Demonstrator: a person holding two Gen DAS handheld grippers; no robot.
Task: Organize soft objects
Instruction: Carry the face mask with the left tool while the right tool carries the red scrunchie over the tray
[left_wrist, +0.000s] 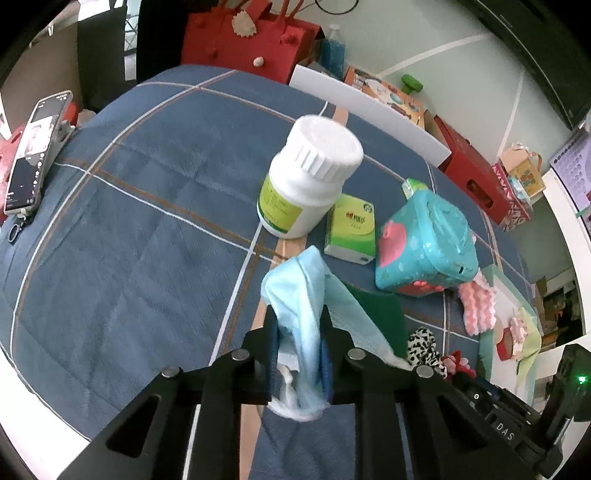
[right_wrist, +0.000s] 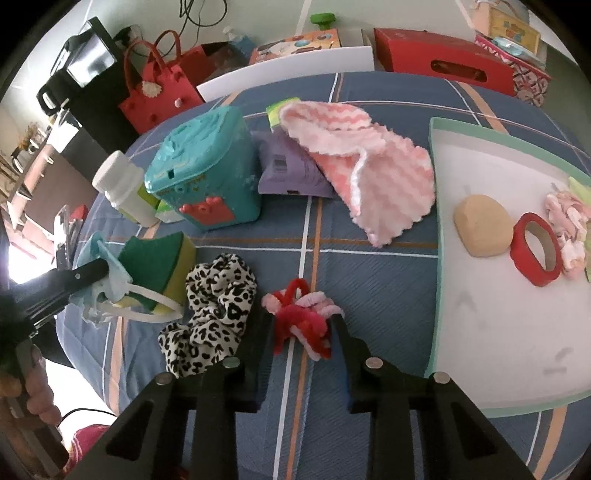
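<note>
My left gripper (left_wrist: 298, 314) is shut on a light blue face mask (left_wrist: 295, 295) and holds it above the blue plaid cloth; the mask also shows in the right wrist view (right_wrist: 107, 273) beside a green and yellow sponge (right_wrist: 155, 266). My right gripper (right_wrist: 301, 325) is open, its fingers either side of a red and pink pipe-cleaner bundle (right_wrist: 303, 317) on the cloth. A leopard-print scrunchie (right_wrist: 214, 310) lies just left of it. A pink and white knitted cloth (right_wrist: 369, 162) lies further back. A white tray (right_wrist: 480, 314) with a teal rim at the right holds a beige sponge (right_wrist: 482, 229), red tape roll (right_wrist: 535, 251) and pink fabric (right_wrist: 569, 229).
A white pill bottle (left_wrist: 310, 181), a green tissue pack (left_wrist: 352, 229) and a teal toy box (left_wrist: 424, 243) stand mid-table. A purple pack (right_wrist: 288, 170) lies behind the teal box. A phone (left_wrist: 33, 155) rests at the left edge. Red bags and boxes line the back.
</note>
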